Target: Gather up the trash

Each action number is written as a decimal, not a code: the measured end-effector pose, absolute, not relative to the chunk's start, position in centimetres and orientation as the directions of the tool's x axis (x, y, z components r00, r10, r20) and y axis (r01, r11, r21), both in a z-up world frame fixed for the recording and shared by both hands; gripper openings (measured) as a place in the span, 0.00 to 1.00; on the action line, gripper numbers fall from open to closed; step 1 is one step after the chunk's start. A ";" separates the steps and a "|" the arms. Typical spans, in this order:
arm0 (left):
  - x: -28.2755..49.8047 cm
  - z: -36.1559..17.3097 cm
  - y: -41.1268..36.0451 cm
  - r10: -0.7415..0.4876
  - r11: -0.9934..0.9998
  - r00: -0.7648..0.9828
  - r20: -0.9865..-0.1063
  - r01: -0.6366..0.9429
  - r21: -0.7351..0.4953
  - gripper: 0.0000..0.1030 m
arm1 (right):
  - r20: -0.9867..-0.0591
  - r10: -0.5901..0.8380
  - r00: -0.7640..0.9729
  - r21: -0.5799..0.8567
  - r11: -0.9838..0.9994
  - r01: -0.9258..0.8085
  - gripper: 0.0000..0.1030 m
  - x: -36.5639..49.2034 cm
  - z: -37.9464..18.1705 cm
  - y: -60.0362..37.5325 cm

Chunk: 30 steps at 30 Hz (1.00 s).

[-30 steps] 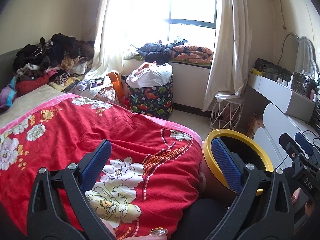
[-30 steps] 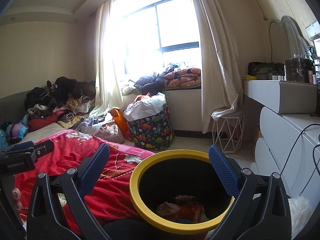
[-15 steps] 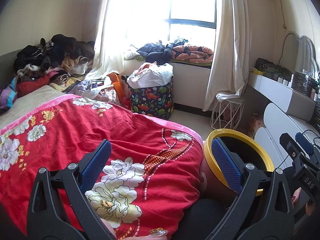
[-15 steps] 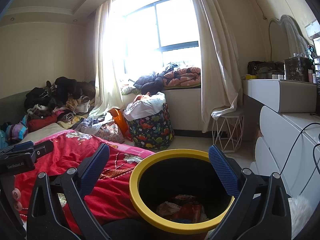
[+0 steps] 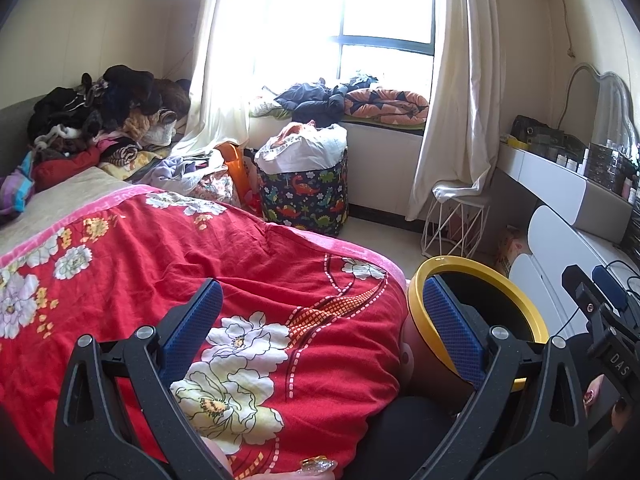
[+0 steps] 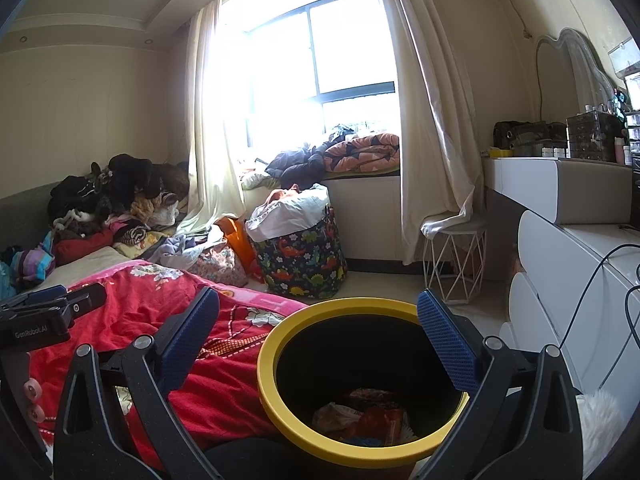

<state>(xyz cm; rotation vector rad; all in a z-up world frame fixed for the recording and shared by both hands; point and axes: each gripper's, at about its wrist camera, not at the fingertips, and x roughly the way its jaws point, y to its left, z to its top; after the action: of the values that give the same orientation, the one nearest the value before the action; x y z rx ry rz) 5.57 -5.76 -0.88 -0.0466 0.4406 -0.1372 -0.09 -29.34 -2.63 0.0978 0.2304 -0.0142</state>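
Wrappers (image 6: pixel 368 420) inside yellow-rimmed bin (image 6: pixel 272 344), beside red quilt (image 6: pixel 224 392)

Bin (image 6: pixel 362 380) right of bed (image 6: pixel 168 320), trash (image 6: pixel 366 420) inside, hamper (image 6: pixel 302 260) behind

Bed: red floral quilt (image 5: pixel 248 280), clothes pile (image 5: pixel 104 120) at its far end.
Floor: dinosaur-print hamper (image 5: pixel 304 196), white wire stool (image 5: pixel 456 220).
Windowsill: folded blanket (image 5: pixel 388 100).
Right wall: white dresser (image 6: pixel 560 216), mirror (image 5: pixel 608 108).
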 end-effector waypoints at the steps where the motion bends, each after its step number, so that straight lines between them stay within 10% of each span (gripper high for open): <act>1: 5.5 -0.9 -5.8 -0.144 0.990 0.896 -0.421 0.123 -0.076 0.89 | -0.229 -0.004 0.973 0.096 0.995 0.026 0.94 -0.2 -2.7 -29.4; 18: 5.5 -1.0 -3.1 -0.089 0.992 0.891 -0.446 0.042 -0.115 0.89 | -0.256 0.110 0.960 0.073 0.993 -0.094 0.94 1.3 -2.1 -26.6; 30: 1.0 -7.4 25.1 0.530 0.691 0.535 -0.658 -0.723 -0.031 0.89 | -0.653 0.693 0.306 0.206 0.551 -0.809 0.94 6.9 -6.6 5.5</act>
<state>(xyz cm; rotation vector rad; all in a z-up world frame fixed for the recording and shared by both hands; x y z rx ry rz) 0.97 25.09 -7.36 -0.3177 0.6657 0.7612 6.94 5.46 -6.62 -0.1727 0.7702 0.9999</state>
